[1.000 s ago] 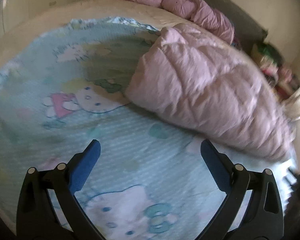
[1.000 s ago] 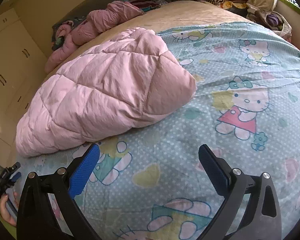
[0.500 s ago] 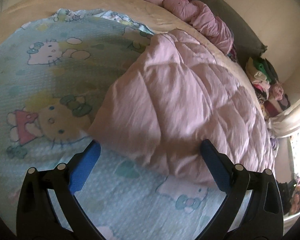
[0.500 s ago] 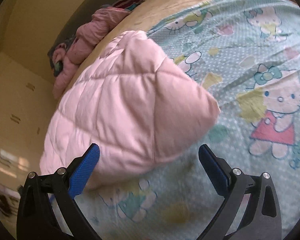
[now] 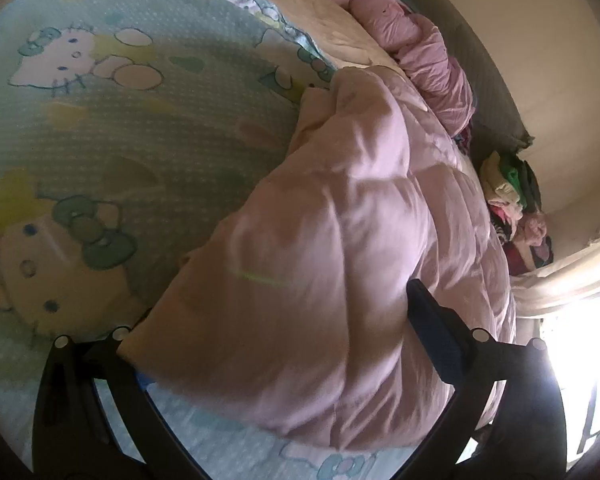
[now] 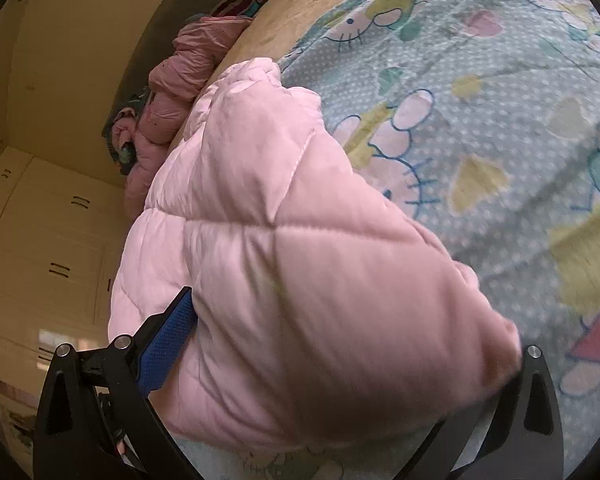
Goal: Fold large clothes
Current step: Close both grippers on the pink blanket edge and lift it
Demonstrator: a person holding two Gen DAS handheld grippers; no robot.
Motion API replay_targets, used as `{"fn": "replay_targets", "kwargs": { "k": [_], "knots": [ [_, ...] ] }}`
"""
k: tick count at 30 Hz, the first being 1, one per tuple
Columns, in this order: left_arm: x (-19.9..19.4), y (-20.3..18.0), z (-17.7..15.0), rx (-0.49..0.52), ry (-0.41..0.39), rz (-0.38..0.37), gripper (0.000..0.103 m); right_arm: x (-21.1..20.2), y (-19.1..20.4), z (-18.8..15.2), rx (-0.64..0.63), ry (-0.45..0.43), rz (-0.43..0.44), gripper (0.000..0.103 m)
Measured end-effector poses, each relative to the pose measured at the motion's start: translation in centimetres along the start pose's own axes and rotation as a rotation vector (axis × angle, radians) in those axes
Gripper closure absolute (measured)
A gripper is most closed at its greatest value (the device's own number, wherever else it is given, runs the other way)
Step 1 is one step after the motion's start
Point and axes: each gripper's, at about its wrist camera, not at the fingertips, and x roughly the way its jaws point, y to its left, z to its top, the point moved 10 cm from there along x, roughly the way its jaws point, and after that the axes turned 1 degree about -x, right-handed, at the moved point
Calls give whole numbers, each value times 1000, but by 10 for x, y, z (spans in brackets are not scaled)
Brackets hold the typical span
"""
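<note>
On the cartoon-print bedsheet (image 5: 132, 128), the folded pink quilted jacket (image 5: 340, 260) is lying bunched. Left gripper (image 5: 284, 344) and right gripper (image 6: 340, 344) are straddling opposite ends of the jacket, jaws apart, probably lining up a grab. Second pink garment (image 5: 416, 40) and clothes pile (image 5: 512, 200) are sitting beyond the jacket, not blocking.

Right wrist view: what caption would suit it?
Open right hand-held gripper straddling a puffy pink quilted coat on a cartoon-cat bedsheet.

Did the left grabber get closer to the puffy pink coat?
Yes. The left gripper moved forward over the cartoon sheet; its open jaws now straddle the pink coat.
</note>
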Motion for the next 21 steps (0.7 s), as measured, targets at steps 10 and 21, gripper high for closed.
{"fn": "replay_targets", "kwargs": {
  "k": [10,21],
  "knots": [
    [13,-6,8,-54,-12,-42,8,13,8,5,-56,-24,-14,5],
    [-10,-46,14,177,-47,16,60,-2,46,7,-256,-65,-43,56]
  ]
}}
